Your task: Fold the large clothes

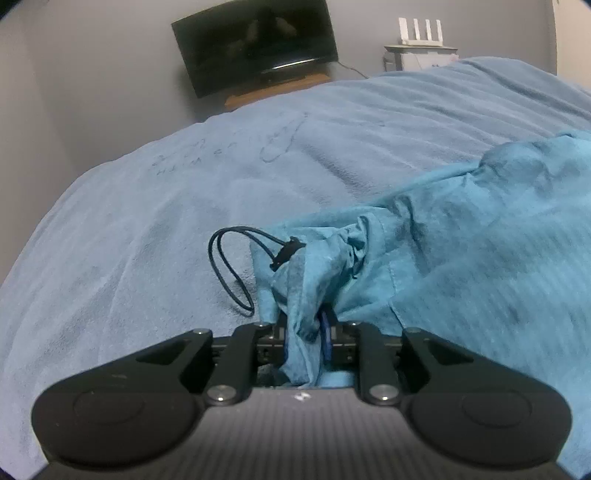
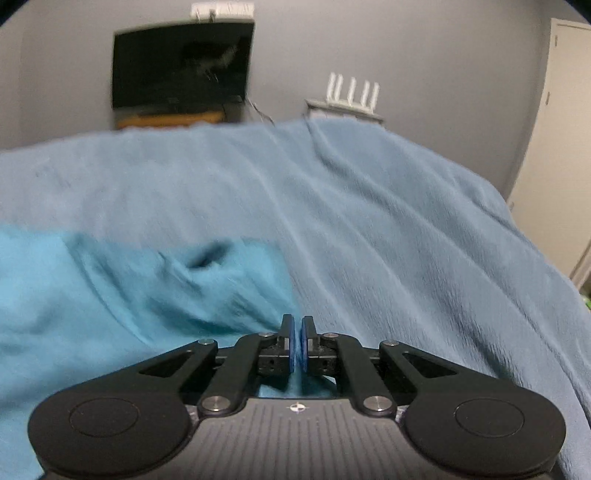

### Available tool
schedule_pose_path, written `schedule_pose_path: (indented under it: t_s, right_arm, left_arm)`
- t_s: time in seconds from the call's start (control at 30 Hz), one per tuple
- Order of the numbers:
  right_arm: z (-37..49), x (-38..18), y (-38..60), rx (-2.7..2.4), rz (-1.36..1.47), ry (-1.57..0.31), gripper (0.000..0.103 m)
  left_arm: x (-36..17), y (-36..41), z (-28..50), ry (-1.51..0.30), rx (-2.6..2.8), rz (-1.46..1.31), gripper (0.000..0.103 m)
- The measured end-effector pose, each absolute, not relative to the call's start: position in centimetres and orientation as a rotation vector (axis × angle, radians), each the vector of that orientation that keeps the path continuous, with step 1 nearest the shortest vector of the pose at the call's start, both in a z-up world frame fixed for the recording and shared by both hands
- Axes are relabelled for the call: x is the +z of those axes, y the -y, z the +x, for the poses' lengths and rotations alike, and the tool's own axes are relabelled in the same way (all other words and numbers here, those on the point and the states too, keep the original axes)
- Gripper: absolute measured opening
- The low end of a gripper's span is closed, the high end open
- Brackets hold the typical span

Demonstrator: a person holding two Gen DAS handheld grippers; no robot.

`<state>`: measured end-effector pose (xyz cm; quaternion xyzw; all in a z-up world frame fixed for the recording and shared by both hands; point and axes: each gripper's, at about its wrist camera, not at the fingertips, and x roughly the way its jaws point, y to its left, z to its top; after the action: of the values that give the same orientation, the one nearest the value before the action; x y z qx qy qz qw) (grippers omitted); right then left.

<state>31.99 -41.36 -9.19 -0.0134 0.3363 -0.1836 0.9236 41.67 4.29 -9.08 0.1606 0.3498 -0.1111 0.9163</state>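
Note:
A bright blue garment lies on the bed, spreading to the right in the left wrist view. My left gripper is shut on a bunched edge of it, near a black drawstring cord with a toggle. The cloth hides the fingertips. In the right wrist view the same garment lies to the left, blurred by motion. My right gripper is shut, its blue pads pressed together at the garment's edge; a bit of the cloth shows below them, pinched at the edge.
A paler blue blanket covers the bed. Behind it stand a dark TV on a wooden stand and a white router on a small shelf. A door is at the right.

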Motion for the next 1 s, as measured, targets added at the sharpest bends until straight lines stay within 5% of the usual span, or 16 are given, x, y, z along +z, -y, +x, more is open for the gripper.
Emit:
schedule_pose_path:
  t_s: [0.17, 0.23, 0.27, 0.33, 0.43, 0.67, 0.87, 1.0]
  right_arm:
    - [30.1, -9.9, 43.9, -0.402, 0.134, -0.683, 0.007]
    - [28.4, -8.8, 44.0, -0.35, 0.17, -0.621, 0.016]
    - [27.7, -8.2, 43.6, -0.324, 0.169, -0.586, 0.035]
    - [25.9, -6.6, 42.5, -0.284, 0.143, -0.527, 0.053]
    - [23.7, -3.9, 40.1, -0.22, 0.092, -0.442, 0.054]
    - [21.7, -1.6, 29.9, 0.053, -0.022, -0.335, 0.066]
    - [26.0, -7.0, 23.2, -0.016, -0.26, -0.486, 0.065]
    - [27.8, -9.9, 25.2, -0.053, -0.107, -0.543, 0.062]
  left_arm:
    - [-8.4, -5.1, 40.1, -0.688, -0.223, 0.332, 0.022]
    - [-7.3, -5.3, 38.9, -0.659, -0.215, 0.329, 0.036]
    - [-6.4, -5.8, 38.1, -0.637, -0.213, 0.31, 0.052]
    - [-4.6, -6.7, 36.3, -0.57, -0.203, 0.253, 0.072]
    - [-1.6, -7.5, 32.9, -0.465, -0.208, 0.139, 0.087]
    - [-1.6, 1.1, 27.8, -0.44, -0.407, 0.197, 0.09]
    - [-6.4, 7.3, 29.3, -0.528, -0.404, 0.314, 0.09]
    - [-9.2, 4.7, 32.2, -0.628, -0.361, 0.206, 0.096]
